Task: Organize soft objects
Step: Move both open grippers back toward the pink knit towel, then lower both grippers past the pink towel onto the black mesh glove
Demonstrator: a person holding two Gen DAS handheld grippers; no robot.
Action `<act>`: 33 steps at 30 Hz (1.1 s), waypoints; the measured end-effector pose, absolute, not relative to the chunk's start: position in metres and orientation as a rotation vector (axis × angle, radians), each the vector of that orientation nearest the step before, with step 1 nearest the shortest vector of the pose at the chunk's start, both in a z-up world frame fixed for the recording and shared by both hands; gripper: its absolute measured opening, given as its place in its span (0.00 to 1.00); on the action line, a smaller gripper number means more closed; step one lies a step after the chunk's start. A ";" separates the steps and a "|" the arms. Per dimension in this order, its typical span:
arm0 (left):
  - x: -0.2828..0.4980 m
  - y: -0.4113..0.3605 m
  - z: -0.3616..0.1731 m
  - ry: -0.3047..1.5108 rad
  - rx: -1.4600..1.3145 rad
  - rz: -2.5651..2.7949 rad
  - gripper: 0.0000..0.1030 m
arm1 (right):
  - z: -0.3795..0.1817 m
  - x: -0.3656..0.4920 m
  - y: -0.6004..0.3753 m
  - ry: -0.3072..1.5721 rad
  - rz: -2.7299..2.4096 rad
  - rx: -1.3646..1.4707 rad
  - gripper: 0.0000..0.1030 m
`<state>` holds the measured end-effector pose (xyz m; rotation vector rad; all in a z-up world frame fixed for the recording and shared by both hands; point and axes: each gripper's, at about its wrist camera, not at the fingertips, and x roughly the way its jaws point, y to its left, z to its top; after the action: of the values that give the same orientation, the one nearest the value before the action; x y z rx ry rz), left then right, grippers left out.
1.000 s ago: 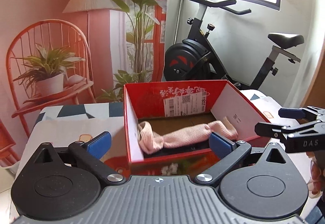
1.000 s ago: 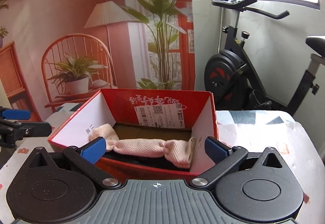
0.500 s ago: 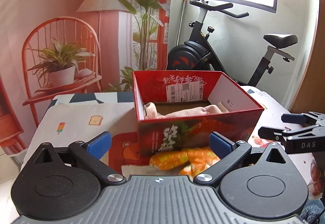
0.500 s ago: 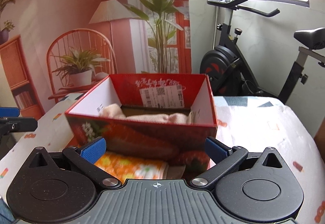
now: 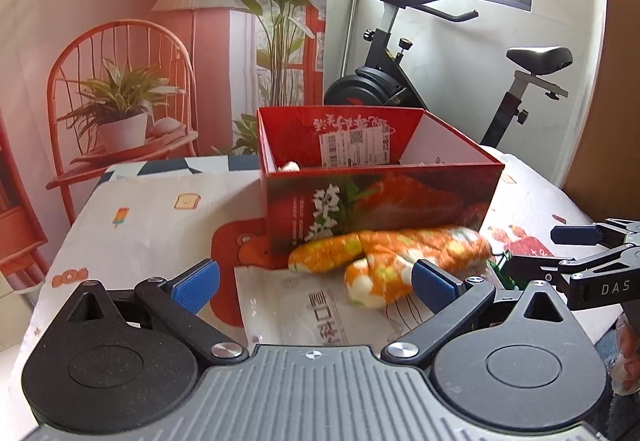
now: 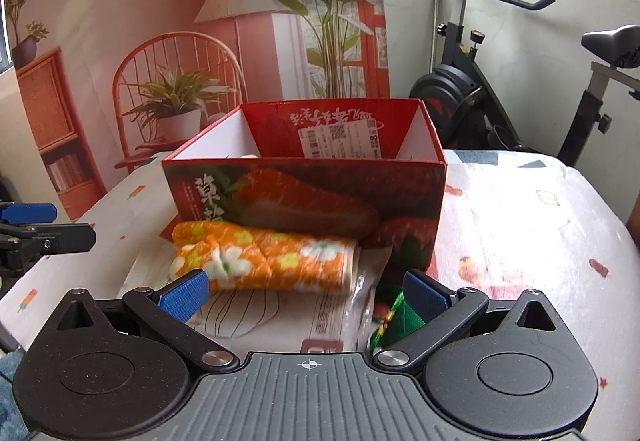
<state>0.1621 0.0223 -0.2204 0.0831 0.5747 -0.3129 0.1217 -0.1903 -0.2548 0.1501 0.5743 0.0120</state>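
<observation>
Both tongs held apart and empty in front of the red box, with the rolled orange cloths lying before them.

The left tongs (image 5: 315,283) and the right tongs (image 6: 304,296) each have their blue-padded fingers spread wide with nothing between them; each shows at the edge of the other's view. On the cloth-covered surface (image 5: 140,225) stands an open red strawberry-printed cardboard box (image 6: 304,197), with a bit of pale pink cloth (image 5: 289,166) just showing above its near rim at the left. Two rolled orange floral cloths (image 6: 264,261) lie side by side against the box's front wall, resting on a clear plastic printed bag (image 6: 280,317). A small green item (image 6: 398,313) lies just beside the bag, near the right tongs' right finger. A shipping label (image 5: 356,149) sticks to the box's far inner wall.
</observation>
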 end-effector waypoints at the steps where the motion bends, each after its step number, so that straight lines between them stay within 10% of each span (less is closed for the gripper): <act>1: 0.161 0.023 -0.222 0.577 0.079 -0.313 1.00 | -0.256 0.120 -0.190 0.575 0.011 0.151 1.00; 33: 0.155 0.043 -0.270 0.697 -0.058 -0.266 0.99 | -0.298 0.091 -0.181 0.619 -0.010 0.160 1.00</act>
<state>0.1548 0.0432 -0.2700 -0.0576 0.6967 -0.2657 0.0913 -0.1814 -0.2980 0.1601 0.6191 -0.0099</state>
